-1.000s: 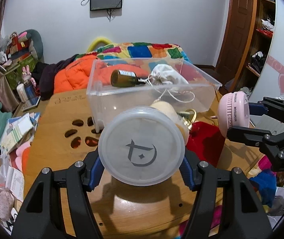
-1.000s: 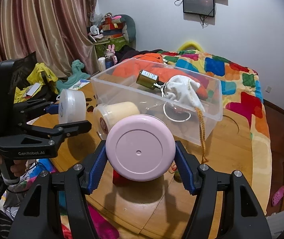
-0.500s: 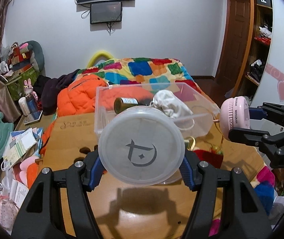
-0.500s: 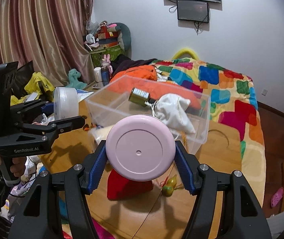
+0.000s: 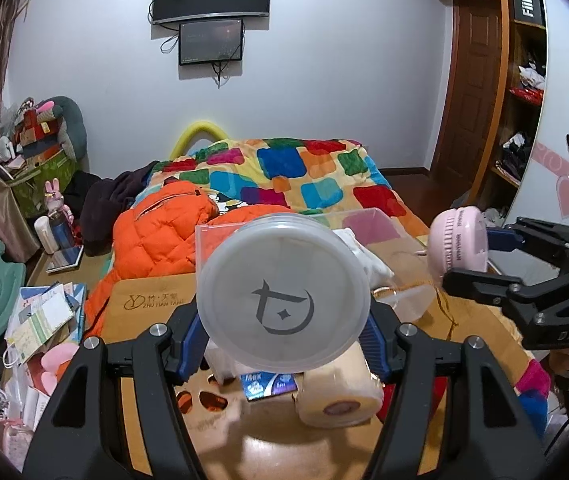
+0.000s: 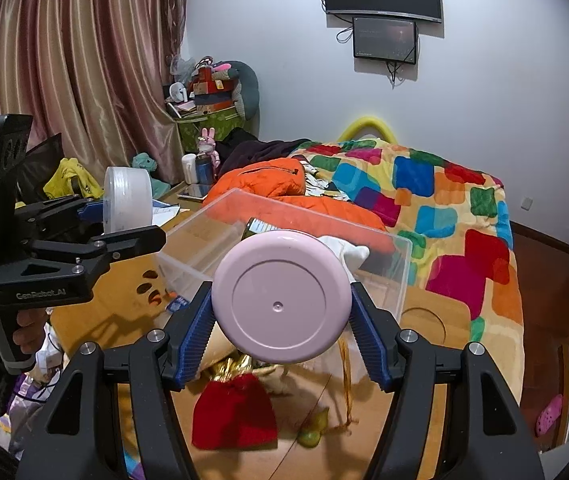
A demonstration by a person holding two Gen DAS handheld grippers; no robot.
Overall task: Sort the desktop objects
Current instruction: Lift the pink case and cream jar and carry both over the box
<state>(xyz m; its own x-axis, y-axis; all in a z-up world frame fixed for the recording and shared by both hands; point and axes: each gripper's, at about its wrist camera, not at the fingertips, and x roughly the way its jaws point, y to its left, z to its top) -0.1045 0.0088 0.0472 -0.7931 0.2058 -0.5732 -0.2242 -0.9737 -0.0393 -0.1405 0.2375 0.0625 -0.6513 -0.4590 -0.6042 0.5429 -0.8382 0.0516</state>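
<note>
Plastic bin (image 6: 384,268) at twelve o'clock already holds a bottle and pouch — left gripper (image 5: 282,340) clamps a frosted jar (image 5: 282,294), right gripper (image 6: 280,330) a pink jar (image 6: 282,296); red pouch (image 6: 234,414) and paper roll (image 5: 336,390) remain.

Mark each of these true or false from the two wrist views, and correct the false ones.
1. The left gripper is clamped on a frosted white round jar. True.
2. The right gripper is empty. False: it holds a pink round jar between its blue pads.
3. The clear plastic bin sits on the wooden table. True.
4. The red pouch lies inside the clear bin. False: it lies on the table outside the bin, nearer the camera.
5. The cream roll stands upright. False: it lies on its side on the table.
6. The white cloth bag is inside the bin. True.
</note>
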